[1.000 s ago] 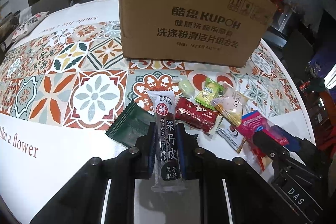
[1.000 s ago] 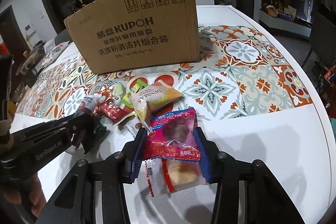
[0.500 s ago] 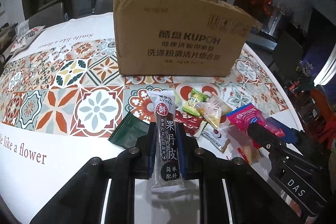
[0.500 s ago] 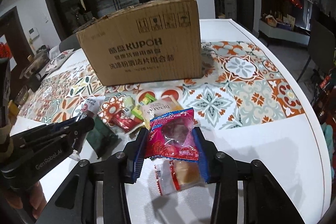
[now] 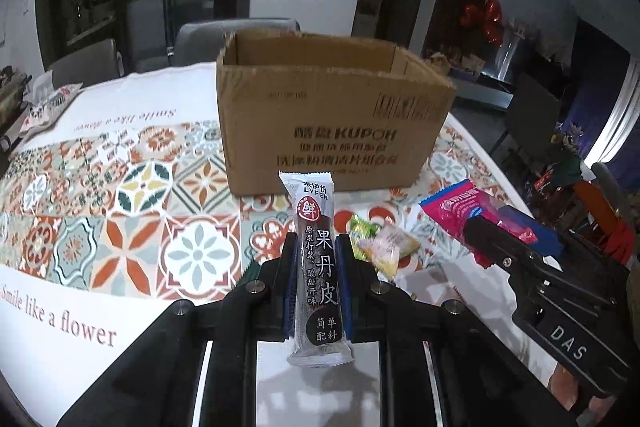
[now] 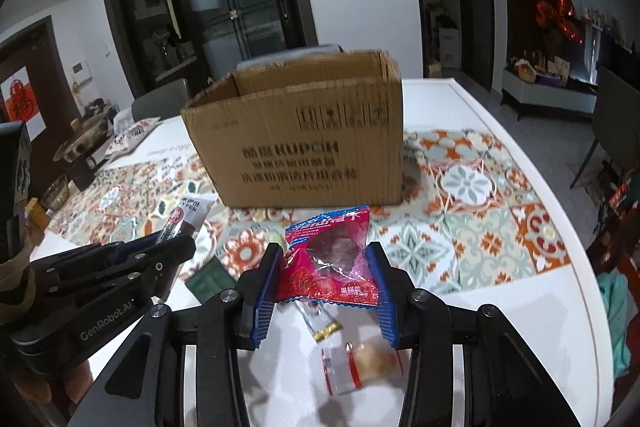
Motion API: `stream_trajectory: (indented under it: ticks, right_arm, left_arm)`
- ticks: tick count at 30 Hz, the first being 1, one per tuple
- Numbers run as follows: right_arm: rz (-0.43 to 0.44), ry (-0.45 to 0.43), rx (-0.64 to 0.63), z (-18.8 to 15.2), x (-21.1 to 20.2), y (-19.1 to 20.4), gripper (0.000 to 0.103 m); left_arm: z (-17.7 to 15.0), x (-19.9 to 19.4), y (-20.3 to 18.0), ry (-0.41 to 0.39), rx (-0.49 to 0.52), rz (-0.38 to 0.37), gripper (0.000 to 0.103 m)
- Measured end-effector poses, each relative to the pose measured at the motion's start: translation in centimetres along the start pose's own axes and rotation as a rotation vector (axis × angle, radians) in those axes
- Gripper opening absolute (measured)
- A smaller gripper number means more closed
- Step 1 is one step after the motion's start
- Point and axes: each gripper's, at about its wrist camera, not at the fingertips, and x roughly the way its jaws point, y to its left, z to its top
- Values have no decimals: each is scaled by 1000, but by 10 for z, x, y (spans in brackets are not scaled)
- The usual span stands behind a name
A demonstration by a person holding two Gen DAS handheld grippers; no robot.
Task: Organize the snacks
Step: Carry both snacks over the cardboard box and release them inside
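A white table [image 5: 132, 95] with a curved edge carries everything, and a broad band of patterned tiles in orange, teal and cream runs across its cloth. "Smile like a flower" is printed in script along the white margin on both sides of the band. An open cardboard box [image 5: 332, 123] stands on the tiles, its top flaps gone or folded out of sight. In front of it lies a small heap of snack packets [image 5: 382, 247], green and pale yellow. A dark green sachet [image 6: 210, 281] lies flat nearby, and a clear-wrapped cake [image 6: 362, 363] rests on the plain white part, beside a slim white sachet [image 6: 320, 323].
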Motion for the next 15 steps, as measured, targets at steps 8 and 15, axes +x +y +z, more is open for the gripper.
stream_trajectory:
  ticks: [8, 15]
  right_arm:
    - [0, -80, -21, 29, -14, 6, 44]
    - [8, -133, -40, 57, -21, 12, 44]
  left_arm:
    - [28, -18, 2, -60, 33, -4, 19]
    - [55, -23, 5, -83, 61, -12, 19]
